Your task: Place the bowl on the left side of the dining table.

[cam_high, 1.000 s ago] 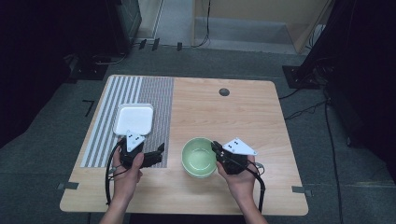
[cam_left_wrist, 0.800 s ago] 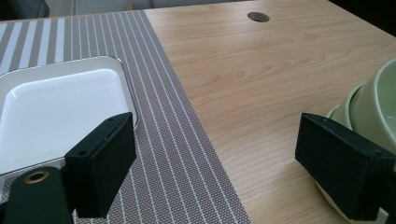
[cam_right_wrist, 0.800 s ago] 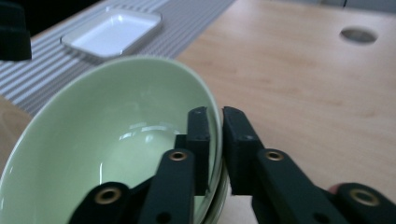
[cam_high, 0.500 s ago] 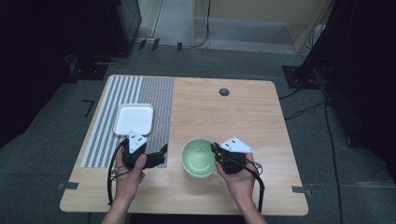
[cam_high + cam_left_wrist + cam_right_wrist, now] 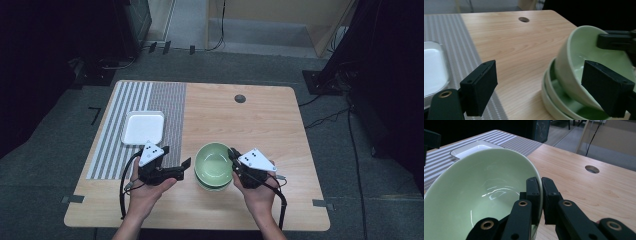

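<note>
A pale green bowl (image 5: pixel 214 161) is tilted up out of a stack of green bowls (image 5: pixel 554 96) near the table's front middle. My right gripper (image 5: pixel 541 195) is shut on the top bowl's (image 5: pixel 479 192) right rim, one pad inside and one outside. In the left gripper view this lifted bowl (image 5: pixel 576 62) leans over the stack. My left gripper (image 5: pixel 181 169) stands open just left of the bowls, its jaws wide apart with nothing between the pads, and its right jaw is close to the bowl's outer wall.
A white square tray (image 5: pixel 144 127) lies on a grey striped mat (image 5: pixel 150 100) at the left. A round cable hole (image 5: pixel 240 98) sits in the wooden tabletop (image 5: pixel 260 125) toward the back. Cables trail from both grippers toward the front edge.
My left gripper has shifted slightly right and up toward the bowls. The right gripper and the green bowl stay where they were.
</note>
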Demonstrator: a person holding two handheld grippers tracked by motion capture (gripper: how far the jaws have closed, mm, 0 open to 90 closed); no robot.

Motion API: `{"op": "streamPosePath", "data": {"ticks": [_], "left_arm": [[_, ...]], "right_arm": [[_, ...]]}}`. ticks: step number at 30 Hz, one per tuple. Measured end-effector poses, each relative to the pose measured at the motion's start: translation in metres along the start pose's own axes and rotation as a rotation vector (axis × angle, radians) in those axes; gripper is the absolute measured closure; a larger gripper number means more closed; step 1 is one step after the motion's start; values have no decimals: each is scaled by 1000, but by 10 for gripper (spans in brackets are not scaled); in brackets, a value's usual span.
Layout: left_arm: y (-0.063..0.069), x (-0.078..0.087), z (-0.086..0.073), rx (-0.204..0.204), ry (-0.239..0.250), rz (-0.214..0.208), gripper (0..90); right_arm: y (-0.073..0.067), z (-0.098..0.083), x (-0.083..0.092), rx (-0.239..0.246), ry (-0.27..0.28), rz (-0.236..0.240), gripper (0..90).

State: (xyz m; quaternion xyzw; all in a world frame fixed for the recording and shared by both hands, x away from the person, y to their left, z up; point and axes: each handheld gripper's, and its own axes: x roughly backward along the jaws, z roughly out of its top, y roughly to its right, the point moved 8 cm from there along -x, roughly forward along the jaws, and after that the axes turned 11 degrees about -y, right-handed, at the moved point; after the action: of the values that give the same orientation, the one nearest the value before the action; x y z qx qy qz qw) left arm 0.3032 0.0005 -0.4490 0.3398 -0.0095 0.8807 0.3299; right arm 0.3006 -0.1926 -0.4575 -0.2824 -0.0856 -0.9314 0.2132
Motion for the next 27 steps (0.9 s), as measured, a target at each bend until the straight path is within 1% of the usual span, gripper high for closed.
{"op": "streamPosePath", "data": {"ticks": [2, 6, 7, 8, 9, 10, 11, 12, 14, 15, 16, 17, 18, 19, 20, 21, 22, 24, 26, 27], "left_arm": [[5, -1, 0, -12, -9, -12, 136], [13, -6, -3, -32, -39, -7, 159], [14, -7, -4, -37, -40, 6, 183], [15, -7, -4, -41, -34, 16, 244], [15, -7, -5, -49, -32, 32, 335], [16, -7, -5, -54, -35, 46, 366], [17, -7, -6, -59, -38, 50, 366], [18, -8, -6, -61, -39, 51, 410], [20, -9, -7, -68, -50, 65, 428], [21, -11, -9, -60, -61, 67, 459], [21, -11, -9, -60, -61, 67, 481], [22, -12, -10, -59, -71, 63, 481], [23, -13, -10, -59, -77, 59, 518], [23, -13, -11, -58, -82, 51, 588], [23, -13, -11, -59, -84, 51, 588], [23, -14, -11, -60, -92, 54, 622], [23, -14, -11, -60, -92, 54, 638], [23, -13, -11, -61, -91, 60, 649], [23, -11, -11, -73, -91, 61, 702], [22, -11, -11, -78, -89, 76, 717]], "right_arm": [[-2, 0, 0, 5, 7, -1, 864], [-8, 4, 3, 14, 25, 2, 864], [-9, 5, 4, 16, 28, 6, 864], [-10, 5, 5, 17, 31, 8, 864], [-13, 7, 6, 24, 37, 13, 864], [-15, 7, 6, 26, 35, 17, 864], [-15, 7, 6, 26, 35, 17, 864], [-18, 7, 6, 29, 38, 25, 864], [-20, 7, 6, 31, 39, 27, 864], [-23, 8, 6, 38, 43, 29, 864], [-23, 8, 6, 38, 43, 29, 864], [-25, 8, 7, 40, 46, 29, 864], [-27, 9, 8, 37, 51, 34, 865], [-31, 11, 10, 35, 62, 45, 865], [-31, 11, 10, 35, 62, 45, 865], [-35, 13, 12, 43, 71, 50, 865], [-35, 13, 12, 43, 71, 50, 865], [-40, 15, 15, 53, 84, 52, 865], [-44, 16, 16, 66, 91, 49, 865], [-45, 16, 17, 69, 94, 45, 865]]}}
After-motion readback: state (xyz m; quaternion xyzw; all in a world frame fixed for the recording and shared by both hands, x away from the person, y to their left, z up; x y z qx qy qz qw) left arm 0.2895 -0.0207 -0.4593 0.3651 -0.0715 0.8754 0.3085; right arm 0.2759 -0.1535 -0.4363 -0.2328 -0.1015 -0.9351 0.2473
